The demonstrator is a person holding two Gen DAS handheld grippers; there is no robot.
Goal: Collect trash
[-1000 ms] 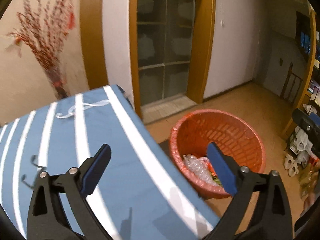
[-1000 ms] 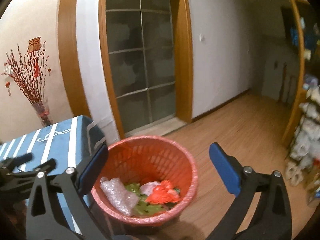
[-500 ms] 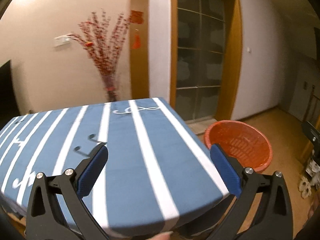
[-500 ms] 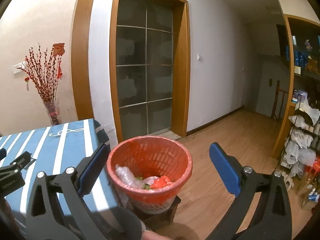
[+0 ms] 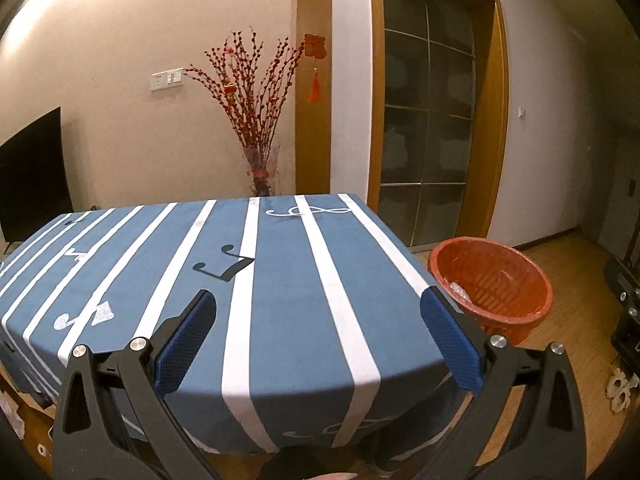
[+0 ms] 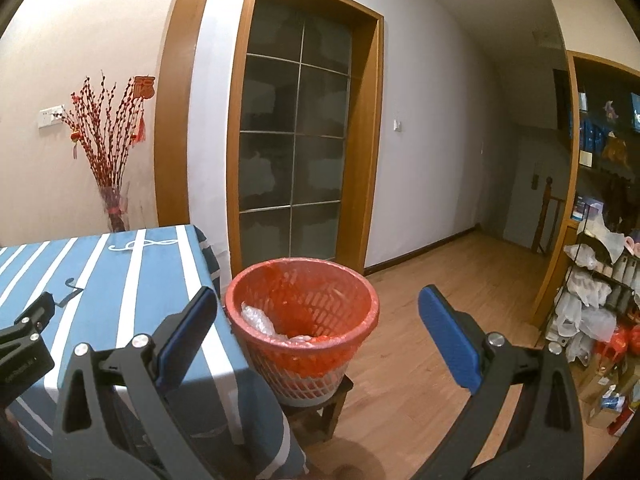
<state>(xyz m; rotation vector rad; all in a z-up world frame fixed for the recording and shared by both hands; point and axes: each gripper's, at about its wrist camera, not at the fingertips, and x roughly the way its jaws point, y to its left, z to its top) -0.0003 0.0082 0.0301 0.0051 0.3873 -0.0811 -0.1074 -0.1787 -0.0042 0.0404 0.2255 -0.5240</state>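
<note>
We see a red basket (image 6: pixel 302 320) with holes in its sides, sitting on a small stool (image 6: pixel 320 408) just beside the desk (image 5: pixel 280 300). Crinkly clear plastic (image 6: pixel 258 316) lies inside. Our left tool (image 5: pixel 318 320) and right tool (image 6: pixel 316 320) are wide open, holding nothing.

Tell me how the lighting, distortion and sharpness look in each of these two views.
Left wrist view: warm dim room light, a bright patch on the upper left wall, door frame bowed by the fisheye, dark corners, striped tablecloth sharp. Right wrist view: same warm light, red basket crisp, shelves at the right edge dim and curved, the right claw sharp.
</note>
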